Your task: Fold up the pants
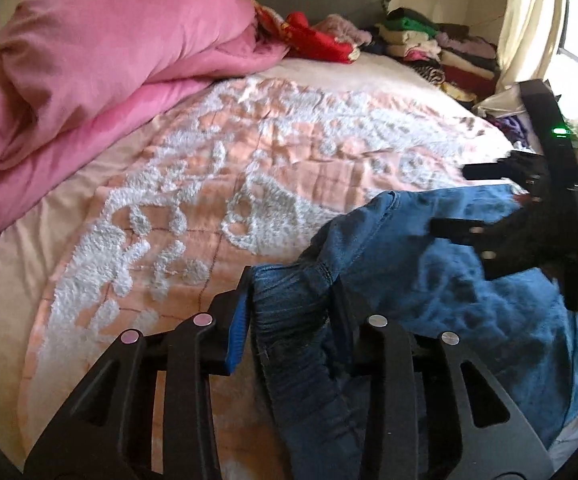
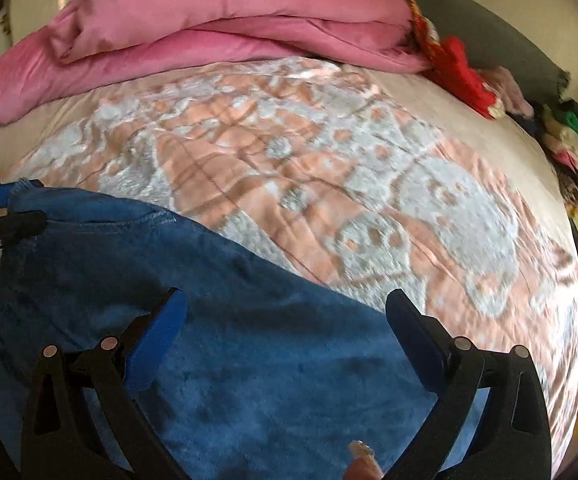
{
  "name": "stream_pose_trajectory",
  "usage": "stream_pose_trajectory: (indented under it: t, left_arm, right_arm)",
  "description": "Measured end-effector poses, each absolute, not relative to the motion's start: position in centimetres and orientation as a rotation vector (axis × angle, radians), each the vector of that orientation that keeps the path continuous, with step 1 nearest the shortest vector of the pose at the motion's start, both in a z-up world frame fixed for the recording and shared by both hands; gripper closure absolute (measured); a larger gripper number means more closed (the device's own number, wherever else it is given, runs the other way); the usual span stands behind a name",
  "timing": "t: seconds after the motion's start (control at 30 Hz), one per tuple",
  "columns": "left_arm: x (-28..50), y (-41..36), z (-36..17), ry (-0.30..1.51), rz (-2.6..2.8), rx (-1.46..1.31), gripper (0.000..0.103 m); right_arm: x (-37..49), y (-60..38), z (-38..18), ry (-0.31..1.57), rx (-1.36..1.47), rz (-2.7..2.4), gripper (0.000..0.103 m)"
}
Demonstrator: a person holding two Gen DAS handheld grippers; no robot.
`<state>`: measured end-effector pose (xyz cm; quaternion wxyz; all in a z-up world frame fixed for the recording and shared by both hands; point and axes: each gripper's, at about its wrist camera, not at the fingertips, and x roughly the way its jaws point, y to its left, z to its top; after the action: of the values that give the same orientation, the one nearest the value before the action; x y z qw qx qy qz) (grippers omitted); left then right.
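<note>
bed (image 1: 169,208) | left gripper (image 1: 289,312) – jaws pinching pants (image 1: 429,288) | right gripper (image 2: 285,316) – jaws spread above them

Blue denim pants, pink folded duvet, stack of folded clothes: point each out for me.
Blue denim pants (image 2: 249,344), right wrist view, fuzzy inner fabric.
Pink folded duvet (image 1: 101,52), left wrist view, upper fold.
Stack of folded clothes (image 1: 429,44), left wrist view, middle of pile.

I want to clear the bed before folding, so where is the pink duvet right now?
The pink duvet lies bunched at the far left of the bed in both wrist views, above the patterned bedspread, beside the red cloth.
</note>
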<state>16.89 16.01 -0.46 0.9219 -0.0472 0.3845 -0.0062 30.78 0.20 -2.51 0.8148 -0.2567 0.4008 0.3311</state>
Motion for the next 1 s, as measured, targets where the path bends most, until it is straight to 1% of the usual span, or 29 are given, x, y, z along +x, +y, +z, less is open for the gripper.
stream_pose_trajectory:
  t: [0.1,0.17,0.23,0.27,0.3,0.33,0.4,0.53,0.83,1.0]
  left_arm:
    - [15.9,15.4,0.3,0.759,-0.028,-0.074,0.077]
    - [15.3,15.0,0.7,0.745,-0.038,-0.053,0.077]
    - [14.8,14.6,0.9,0.737,-0.048,-0.033,0.077]
    - [14.7,14.4,1.0,0.736,-0.048,-0.021,0.077]
    - [14.6,14.3,0.9,0.736,-0.041,-0.006,0.077]
    - [14.7,14.2,0.8,0.737,-0.034,0.004,0.077]
    - [14.8,14.4,0.5,0.743,-0.022,0.011,0.077]
    - [14.7,14.9,0.4,0.745,-0.016,0.005,0.077]
    - [12.6,13.5,1.6,0.698,-0.028,0.063,0.076]
    - [10.5,11.9,3.0,0.647,-0.038,0.120,0.076]
  right_arm:
    - [30.5,1.0,-2.8,0.830,-0.609,0.730,0.005]
    - [30.3,1.7,-3.3,0.819,-0.658,0.745,0.009]
    - [30.1,2.0,-3.7,0.824,-0.673,0.761,0.044]
    - [29.9,2.2,-3.9,0.839,-0.670,0.791,0.051]
    - [29.7,2.3,-4.0,0.845,-0.666,0.814,0.066]
    - [29.2,2.3,-4.1,0.842,-0.667,0.836,0.074]
    - [28.3,2.2,-4.0,0.826,-0.670,0.848,0.088]
    - [26.7,0.6,-2.7,0.784,-0.603,0.853,0.092]
    - [21.3,-5.1,2.1,0.724,-0.390,0.878,0.094]
    - [17.2,-7.4,3.9,0.687,-0.341,0.886,0.094]
